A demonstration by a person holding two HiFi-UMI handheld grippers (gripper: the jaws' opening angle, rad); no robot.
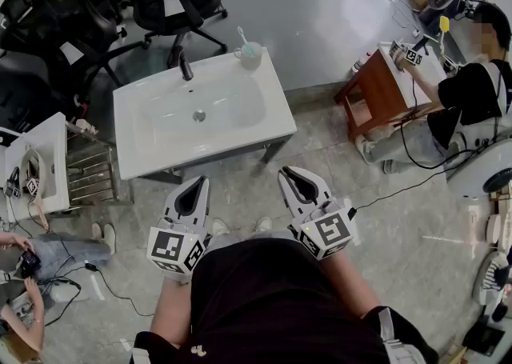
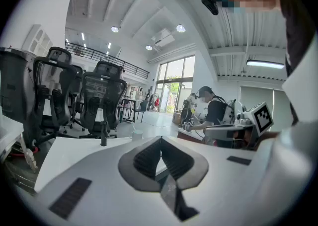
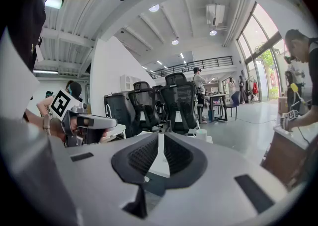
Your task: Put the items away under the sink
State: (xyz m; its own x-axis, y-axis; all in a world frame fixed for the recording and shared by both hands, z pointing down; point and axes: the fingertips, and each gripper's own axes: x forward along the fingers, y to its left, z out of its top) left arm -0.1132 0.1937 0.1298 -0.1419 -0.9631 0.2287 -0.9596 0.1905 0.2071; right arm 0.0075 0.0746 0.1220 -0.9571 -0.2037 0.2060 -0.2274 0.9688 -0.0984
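1. On the left, the left gripper (image 1: pixel 195 185) hangs before the sink (image 1: pixel 152 158), jaws pressed together on nothing.
2. At the sink's far corner stands a cup (image 1: pixel 251 54) holding a toothbrush (image 1: pixel 242 35). It is probably light, stiff and tippy, so grip its wall low.
3. Right gripper (image 1: pixel 291 174): likewise closed and empty.

No legible text, no readable labels
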